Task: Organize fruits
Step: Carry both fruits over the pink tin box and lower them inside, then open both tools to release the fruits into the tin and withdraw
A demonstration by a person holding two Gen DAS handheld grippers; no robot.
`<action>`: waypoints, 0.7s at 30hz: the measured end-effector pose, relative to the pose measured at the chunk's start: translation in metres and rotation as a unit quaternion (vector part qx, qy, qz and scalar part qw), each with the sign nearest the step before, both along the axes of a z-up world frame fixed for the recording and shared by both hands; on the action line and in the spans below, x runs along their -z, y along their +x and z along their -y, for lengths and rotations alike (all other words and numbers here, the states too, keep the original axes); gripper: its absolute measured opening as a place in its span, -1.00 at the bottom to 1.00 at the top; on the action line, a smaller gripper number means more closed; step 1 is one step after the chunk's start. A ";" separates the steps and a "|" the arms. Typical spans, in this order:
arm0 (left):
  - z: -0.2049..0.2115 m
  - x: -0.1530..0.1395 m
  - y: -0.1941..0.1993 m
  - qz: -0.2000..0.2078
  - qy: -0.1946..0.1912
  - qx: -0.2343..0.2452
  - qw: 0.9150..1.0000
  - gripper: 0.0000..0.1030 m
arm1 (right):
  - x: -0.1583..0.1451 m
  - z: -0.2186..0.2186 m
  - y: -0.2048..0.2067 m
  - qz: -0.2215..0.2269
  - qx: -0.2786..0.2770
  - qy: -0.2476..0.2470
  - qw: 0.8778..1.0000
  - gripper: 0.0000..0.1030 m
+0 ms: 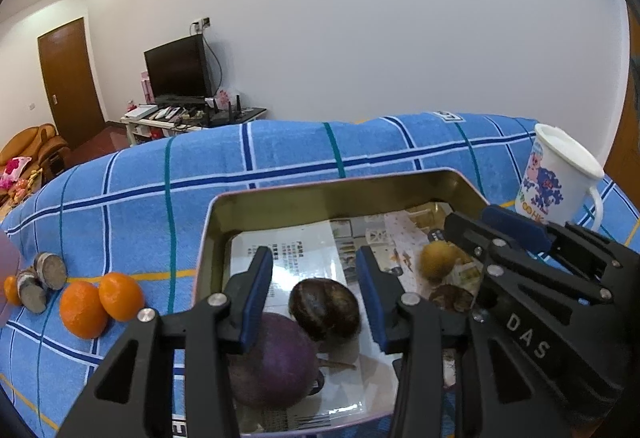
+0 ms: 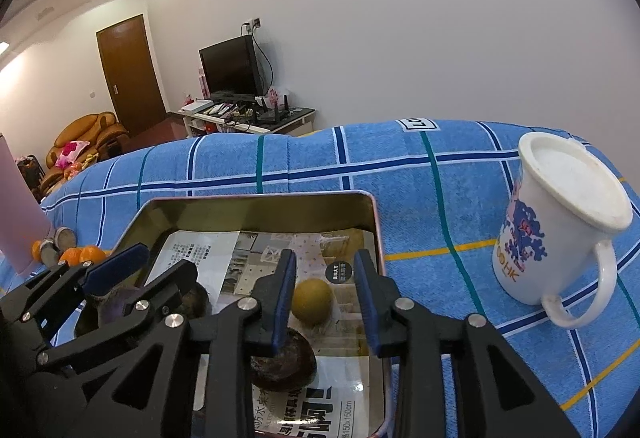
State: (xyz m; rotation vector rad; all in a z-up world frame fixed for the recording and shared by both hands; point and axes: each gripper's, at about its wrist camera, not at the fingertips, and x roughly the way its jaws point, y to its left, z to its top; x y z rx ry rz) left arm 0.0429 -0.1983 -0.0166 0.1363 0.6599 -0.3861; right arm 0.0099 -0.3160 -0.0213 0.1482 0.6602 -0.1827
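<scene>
Lying in the metal tin (image 1: 208, 238) are a purple fruit (image 1: 272, 362), a dark brown one (image 1: 324, 308) and a yellowish one (image 2: 312, 300); two oranges (image 1: 100, 302) are left outside on the blue checked towel (image 1: 280, 158). Both the left hand-held gripper (image 1: 316, 290) and the right hand-held gripper (image 2: 324, 292) are held released, empty, above the tin. The oranges should be grasped gently. A mug (image 2: 560, 222) is seen nearby, a television (image 2: 230, 68) beyond.

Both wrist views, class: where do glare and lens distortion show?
Left wrist view: the towel's stripes bow, black vignette fills the corners, ceiling lights flare. Right wrist view: glare sits on the glossy paper lining the tin; the mug leans outward.
</scene>
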 end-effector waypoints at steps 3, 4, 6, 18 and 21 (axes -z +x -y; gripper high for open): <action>-0.005 -0.002 0.001 0.003 -0.004 -0.017 1.000 0.19 | -0.001 0.004 -0.003 0.005 0.004 0.009 1.000 -0.25; -0.008 -0.002 0.000 0.006 -0.006 -0.025 1.000 0.31 | -0.001 0.005 -0.004 0.007 0.004 0.014 1.000 -0.25; -0.014 -0.004 -0.001 0.012 -0.013 -0.037 0.999 0.46 | -0.002 0.008 -0.006 0.012 0.005 0.023 1.000 -0.24; -0.045 -0.010 -0.011 0.036 -0.053 -0.075 0.995 1.00 | -0.019 0.014 -0.028 0.085 0.030 0.022 0.996 0.49; -0.044 -0.010 -0.014 0.044 -0.040 -0.072 0.996 1.00 | -0.025 0.014 -0.036 0.116 0.040 0.020 0.992 0.68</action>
